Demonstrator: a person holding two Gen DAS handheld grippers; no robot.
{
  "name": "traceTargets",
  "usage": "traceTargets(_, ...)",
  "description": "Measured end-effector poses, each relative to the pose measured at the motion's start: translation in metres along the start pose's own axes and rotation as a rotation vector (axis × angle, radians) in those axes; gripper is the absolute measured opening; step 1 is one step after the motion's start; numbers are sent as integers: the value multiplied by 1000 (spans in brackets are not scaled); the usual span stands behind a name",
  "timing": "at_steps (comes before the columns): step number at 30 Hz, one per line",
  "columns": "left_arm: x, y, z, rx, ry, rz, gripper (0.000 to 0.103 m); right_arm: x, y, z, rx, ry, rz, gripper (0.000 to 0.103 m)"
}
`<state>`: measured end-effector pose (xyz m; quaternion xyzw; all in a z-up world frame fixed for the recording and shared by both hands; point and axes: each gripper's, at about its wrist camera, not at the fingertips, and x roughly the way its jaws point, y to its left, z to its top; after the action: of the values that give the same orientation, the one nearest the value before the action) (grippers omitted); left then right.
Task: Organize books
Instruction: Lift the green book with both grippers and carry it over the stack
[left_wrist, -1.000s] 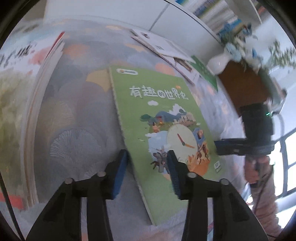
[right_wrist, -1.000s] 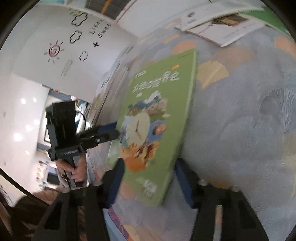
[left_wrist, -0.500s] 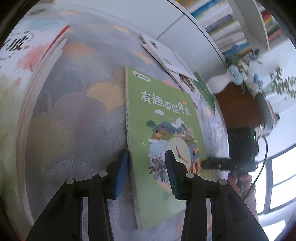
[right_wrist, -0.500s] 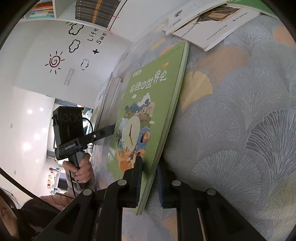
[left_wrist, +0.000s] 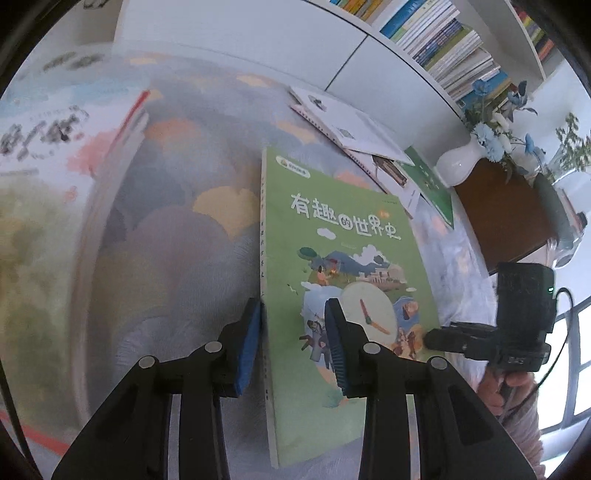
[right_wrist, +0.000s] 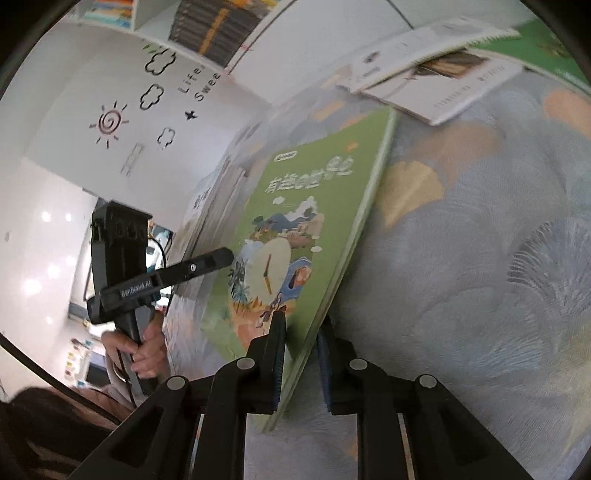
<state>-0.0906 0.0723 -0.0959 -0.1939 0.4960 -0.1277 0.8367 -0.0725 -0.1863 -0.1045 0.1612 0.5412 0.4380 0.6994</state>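
Gripping the green picture book (left_wrist: 343, 258) from both long sides, the two claws hold it tilted above the patterned cloth of the desk (left_wrist: 177, 236). The left claw (left_wrist: 293, 343) has just been closing; its left blue pad sits against the book's spine edge, while its right pad lies over the cover near the clock drawing, so the spine side of the book is between its jaws and it is grasping the book. The right claw (right_wrist: 299, 358) has just parted slightly, yet the book's open edge (right_wrist: 332, 295) runs between its narrow jaws with the pads close on either face, so it too is clenched on the book.

In the right wrist view the book stands raised on its right edge, cover leaning toward the left claw's side, its far corner close to a few loose booklets (right_wrist: 436, 74) lying on the cloth. In the left wrist view those booklets (left_wrist: 354, 129) lie beyond the book's top edge, with a thin green booklet (left_wrist: 428, 184) beside them. A large stack of books (left_wrist: 55, 166) rises at the left, blurred. A white vase with blue flowers (left_wrist: 465, 158) stands on a brown surface beyond the desk, and a shelf of books (left_wrist: 443, 40) lines the wall. A hand (right_wrist: 144, 350) grips the left claw's handle.
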Motion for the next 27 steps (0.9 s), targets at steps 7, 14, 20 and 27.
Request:
traceTargets(7,-16,4,-1,3,-16,18,31,-5,20,6,-56,-21,13,17)
traceTargets(14,-32,4,-1,21,-41,38,31,-4,37,7,-122,-27,-14,17)
traceTargets(20,-51,1,8,31,-72,15,31,-11,45,8,-132,-60,-7,17)
traceTargets(27,-80,1,22,73,-120,13,31,-21,67,17,-165,-102,-4,17)
